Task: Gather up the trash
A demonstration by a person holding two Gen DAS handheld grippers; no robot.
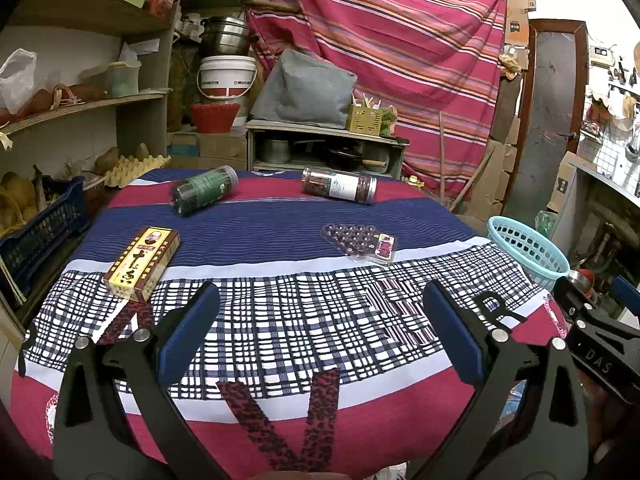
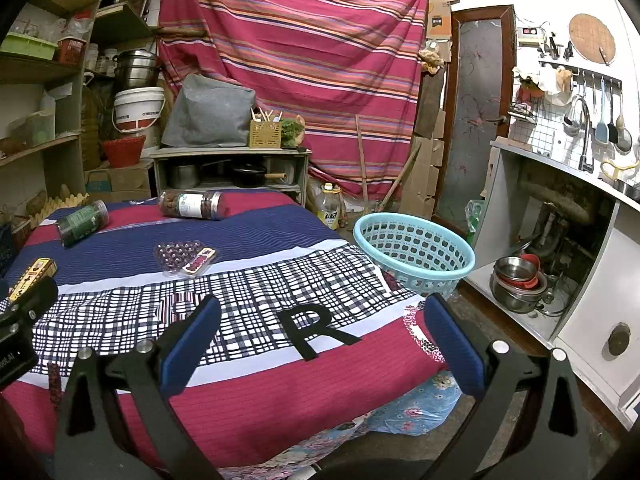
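Both my tongs, left (image 1: pixel 320 332) and right (image 2: pixel 320 336), gape empty; those jars (image 1: pixel 204 195) (image 1: pixel 339 189) may roll off the surface (image 1: pixel 280 308) if nudged.

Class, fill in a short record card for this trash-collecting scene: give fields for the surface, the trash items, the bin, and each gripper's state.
surface: table under a striped and checked cloth
trash items: yellow box, green-label jar on its side, white-label jar on its side, clear blister tray
bin: light blue basket, beside the table's right edge, nothing visible inside
left gripper: open, holding nothing
right gripper: open, holding nothing
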